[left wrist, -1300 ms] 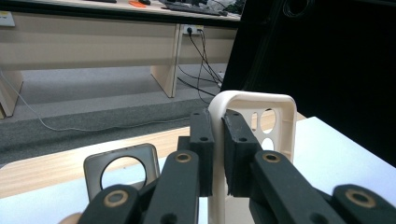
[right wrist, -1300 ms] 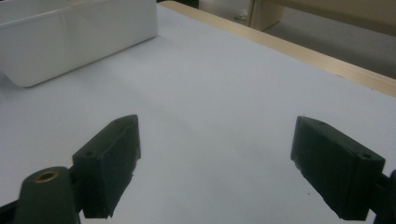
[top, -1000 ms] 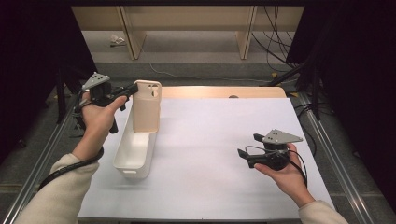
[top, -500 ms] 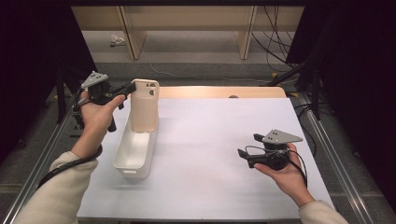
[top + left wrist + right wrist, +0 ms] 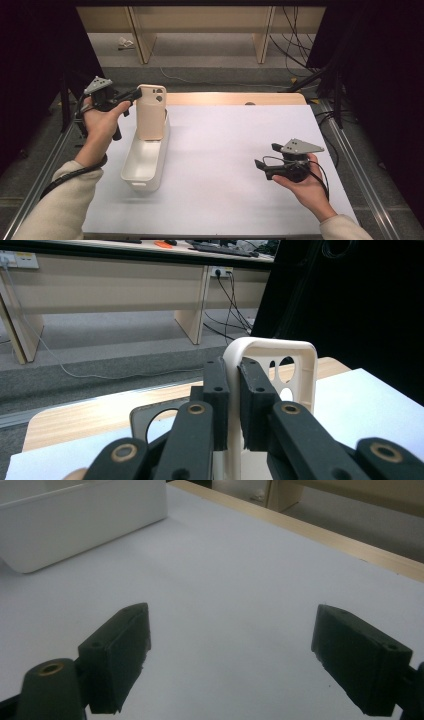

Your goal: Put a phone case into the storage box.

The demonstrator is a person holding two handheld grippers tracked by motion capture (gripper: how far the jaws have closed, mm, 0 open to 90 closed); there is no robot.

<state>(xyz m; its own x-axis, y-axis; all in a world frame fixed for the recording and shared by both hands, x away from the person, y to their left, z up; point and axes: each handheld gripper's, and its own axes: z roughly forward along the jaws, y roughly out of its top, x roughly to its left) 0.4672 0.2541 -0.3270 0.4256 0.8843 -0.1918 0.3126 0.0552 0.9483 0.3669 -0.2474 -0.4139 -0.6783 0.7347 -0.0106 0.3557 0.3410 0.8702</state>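
The white tabletop [image 5: 225,150] carries a white bin [image 5: 145,162] directly below your left fingers [image 5: 235,405]. Those fingers are clamped on the rim of a beige phone case [image 5: 151,112], held upright with its lower end in the bin's far end. Your right fingers [image 5: 230,655] gape wide, empty, well apart. You seem mid-placement: next, lower the case and release.

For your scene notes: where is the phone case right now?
High view, left side: the phone case stands upright over the white bin's far end, pinched by the left hand-held gripper.
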